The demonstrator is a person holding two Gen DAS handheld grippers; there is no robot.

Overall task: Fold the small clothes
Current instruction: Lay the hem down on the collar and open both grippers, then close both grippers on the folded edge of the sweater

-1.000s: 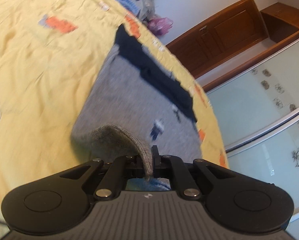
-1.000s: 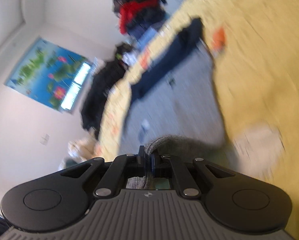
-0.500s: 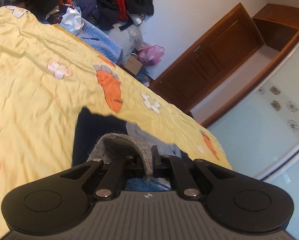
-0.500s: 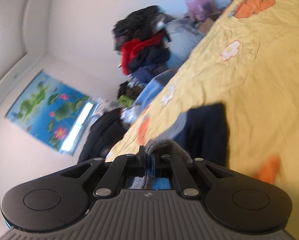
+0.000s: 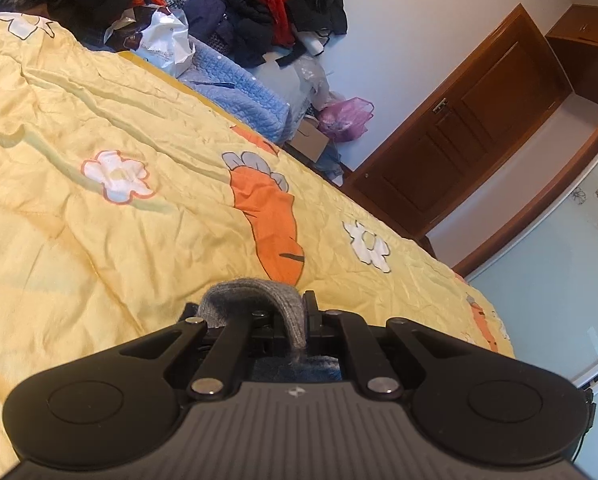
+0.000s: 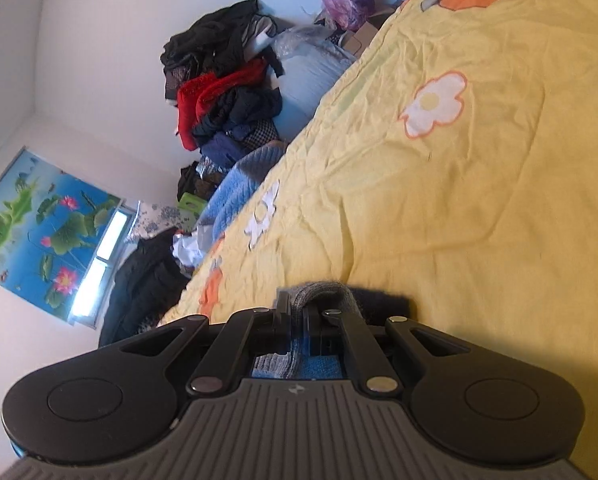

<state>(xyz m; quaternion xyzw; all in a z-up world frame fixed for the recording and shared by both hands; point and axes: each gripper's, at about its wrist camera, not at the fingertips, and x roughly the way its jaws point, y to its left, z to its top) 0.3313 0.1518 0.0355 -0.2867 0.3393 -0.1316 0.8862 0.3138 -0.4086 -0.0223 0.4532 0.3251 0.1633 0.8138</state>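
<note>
- Left wrist view: our left tool [image 5: 305,320] is clamped tight on a bunched edge of the grey knitted garment [image 5: 255,300], which humps up just ahead of the jaws. The rest of the garment hangs or trails below the tool body and we cannot see it. Ahead lies the yellow bedspread [image 5: 99,240], printed with a carrot [image 5: 271,216] and white flowers. Beyond the bed sits a heap of clothes [image 5: 251,4], with a wooden door [image 5: 459,132] to the right.
- Right wrist view: our right tool [image 6: 297,316] is likewise pinched closed on another edge of the same grey garment [image 6: 319,292], with a dark navy part [image 6: 383,304] showing just beside the jaws, low over the bedspread [image 6: 459,200].
- Step in hand, as we judge it: we carry one end of the garment across the bed to make a fold. Next we need to lower both corners evenly onto the layer beneath, line up the edges, and only then let go.
</note>
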